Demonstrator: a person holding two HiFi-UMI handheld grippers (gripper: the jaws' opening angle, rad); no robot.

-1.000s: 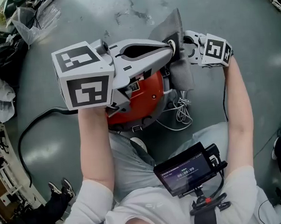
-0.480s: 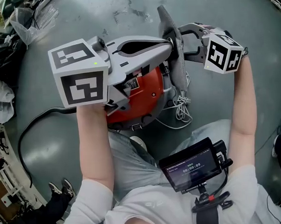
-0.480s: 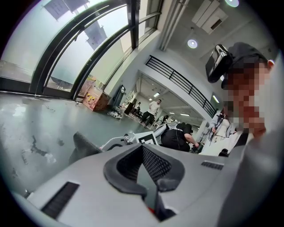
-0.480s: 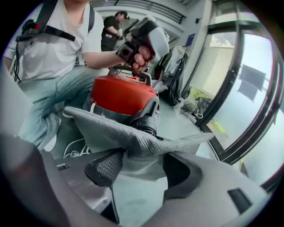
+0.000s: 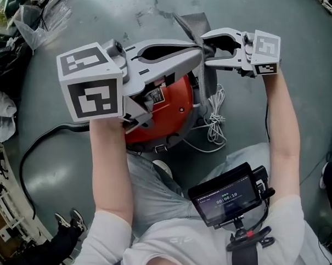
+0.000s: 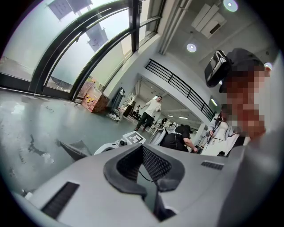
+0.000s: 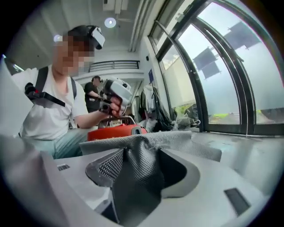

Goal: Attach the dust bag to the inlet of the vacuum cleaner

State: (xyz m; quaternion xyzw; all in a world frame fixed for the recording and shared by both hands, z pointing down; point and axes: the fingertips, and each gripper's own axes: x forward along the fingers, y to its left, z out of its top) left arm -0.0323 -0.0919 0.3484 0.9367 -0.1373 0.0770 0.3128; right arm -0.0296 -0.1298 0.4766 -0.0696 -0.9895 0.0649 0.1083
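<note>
A grey fabric dust bag [image 5: 190, 25] hangs over the red vacuum cleaner [image 5: 166, 110], which stands on the floor between the person's arms. My right gripper [image 5: 205, 45] reaches in from the right and is shut on the bag's upper part. The cloth is bunched between its jaws in the right gripper view [image 7: 138, 162]. My left gripper [image 5: 197, 51] stretches over the vacuum with its tips right beside the bag. Its jaws are shut with only floor showing through the hollow between them [image 6: 143, 163]. The vacuum's inlet is hidden under the left gripper.
A white cord [image 5: 215, 123] lies coiled on the floor by the vacuum's right side. A black hose [image 5: 32, 154] curves off to the left. Bags and clutter [image 5: 8, 48] sit along the left edge. Other people stand far off in the hall [image 6: 148, 111].
The right gripper has turned and lifted the bag, so the cloth now stands higher above the vacuum and spreads toward the far side. The left gripper has hardly moved.
</note>
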